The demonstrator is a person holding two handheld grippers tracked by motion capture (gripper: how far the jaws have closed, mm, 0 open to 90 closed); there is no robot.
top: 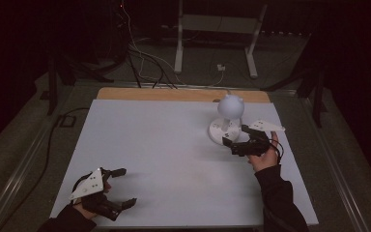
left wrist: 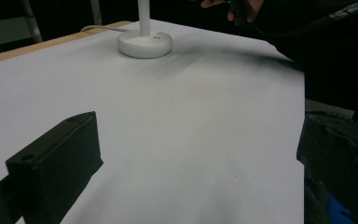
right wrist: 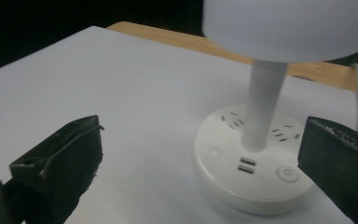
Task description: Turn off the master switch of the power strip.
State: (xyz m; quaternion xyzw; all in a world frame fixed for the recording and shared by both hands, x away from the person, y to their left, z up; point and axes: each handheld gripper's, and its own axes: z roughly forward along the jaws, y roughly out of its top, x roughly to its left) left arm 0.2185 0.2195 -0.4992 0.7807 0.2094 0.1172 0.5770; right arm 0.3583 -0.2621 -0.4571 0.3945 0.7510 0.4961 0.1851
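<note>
White desk lamp [top: 228, 120] with socket base at far right of counter [top: 164, 145], right tool [top: 236, 141] jaws wide, nothing gripped, just beside the lamp base, left tool [top: 121, 187] jaws wide and empty, near front left corner, well apart from lamp

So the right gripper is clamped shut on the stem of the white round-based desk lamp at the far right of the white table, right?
Not quite. The right gripper is open, its jaws spread apart in front of the white round-based desk lamp without touching the stem, as the right gripper view shows. The rest is correct.
</note>
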